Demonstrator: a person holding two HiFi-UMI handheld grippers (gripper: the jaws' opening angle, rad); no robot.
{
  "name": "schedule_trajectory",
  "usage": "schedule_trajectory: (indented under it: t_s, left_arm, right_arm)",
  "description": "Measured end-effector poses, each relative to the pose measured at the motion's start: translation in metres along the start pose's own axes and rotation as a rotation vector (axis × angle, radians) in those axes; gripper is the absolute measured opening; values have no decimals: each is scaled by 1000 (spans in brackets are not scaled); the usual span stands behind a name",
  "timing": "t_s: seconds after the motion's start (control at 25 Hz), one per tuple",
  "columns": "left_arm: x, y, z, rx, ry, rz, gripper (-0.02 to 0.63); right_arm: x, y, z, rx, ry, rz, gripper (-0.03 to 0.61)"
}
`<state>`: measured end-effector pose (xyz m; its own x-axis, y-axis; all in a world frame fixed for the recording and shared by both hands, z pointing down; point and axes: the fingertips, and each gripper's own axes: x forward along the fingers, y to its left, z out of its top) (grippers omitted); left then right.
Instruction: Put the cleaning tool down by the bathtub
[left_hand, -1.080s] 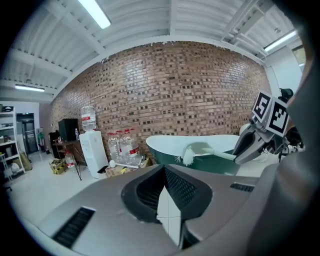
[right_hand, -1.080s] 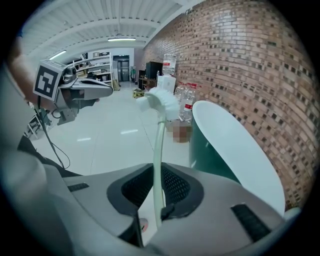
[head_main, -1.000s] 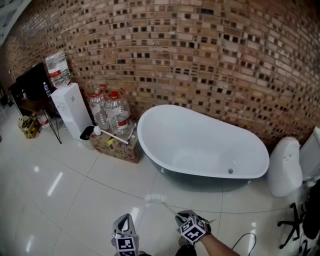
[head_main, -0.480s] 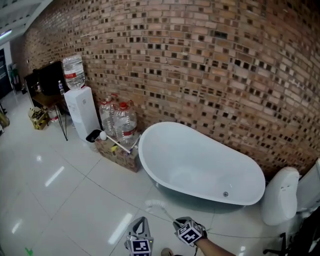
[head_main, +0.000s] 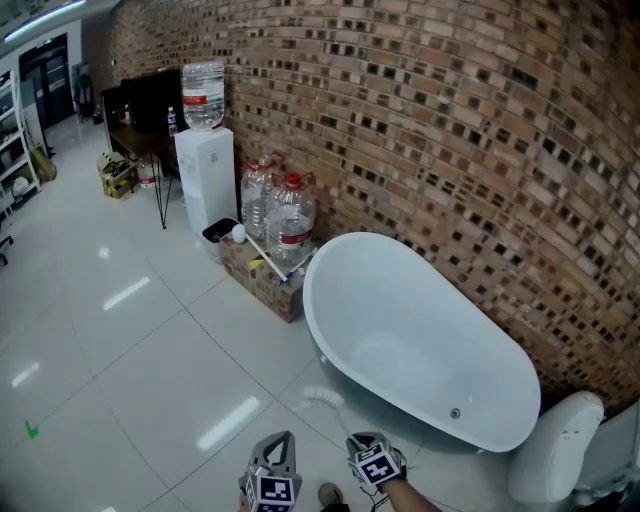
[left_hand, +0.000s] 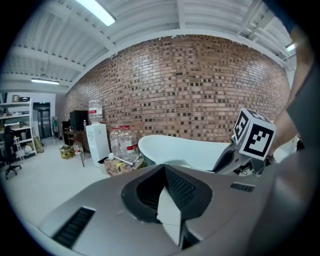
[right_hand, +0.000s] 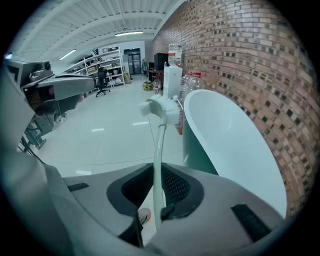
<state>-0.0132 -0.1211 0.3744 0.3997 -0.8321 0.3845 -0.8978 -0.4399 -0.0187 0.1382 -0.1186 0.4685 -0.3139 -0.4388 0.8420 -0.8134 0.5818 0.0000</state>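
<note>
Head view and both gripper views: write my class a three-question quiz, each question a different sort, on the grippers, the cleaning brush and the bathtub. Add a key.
1. True or false: the left gripper is shut with nothing between its jaws.
2. The right gripper is: A open and empty; B shut on the handle of the cleaning brush; C shut on the bathtub's rim.
3. Fill in: behind the bathtub stands a ___ wall.
Key: 1 true; 2 B; 3 brick.

Bright, even light from ceiling tube lamps (left_hand: 98, 10); streaky glare on glossy floor tiles (head_main: 228, 424). Fisheye bows the brick wall (head_main: 450, 150); corners go black.
</note>
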Motion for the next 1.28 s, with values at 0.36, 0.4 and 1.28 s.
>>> schedule_trajectory:
  t_s: [0.36, 0.4, 1.28]
  left_arm:
    - [89, -36, -63, -105, 54, 108, 5]
    - [97, -41, -78, -116, 67, 107, 5]
    - [264, -73, -403, -139, 176, -6, 5]
  right_arm:
    - [117, -75, -54, -39, 72, 99, 61]
    - [135, -82, -64, -47, 85, 102, 61]
    - [468, -139, -278, -8, 235, 24, 63]
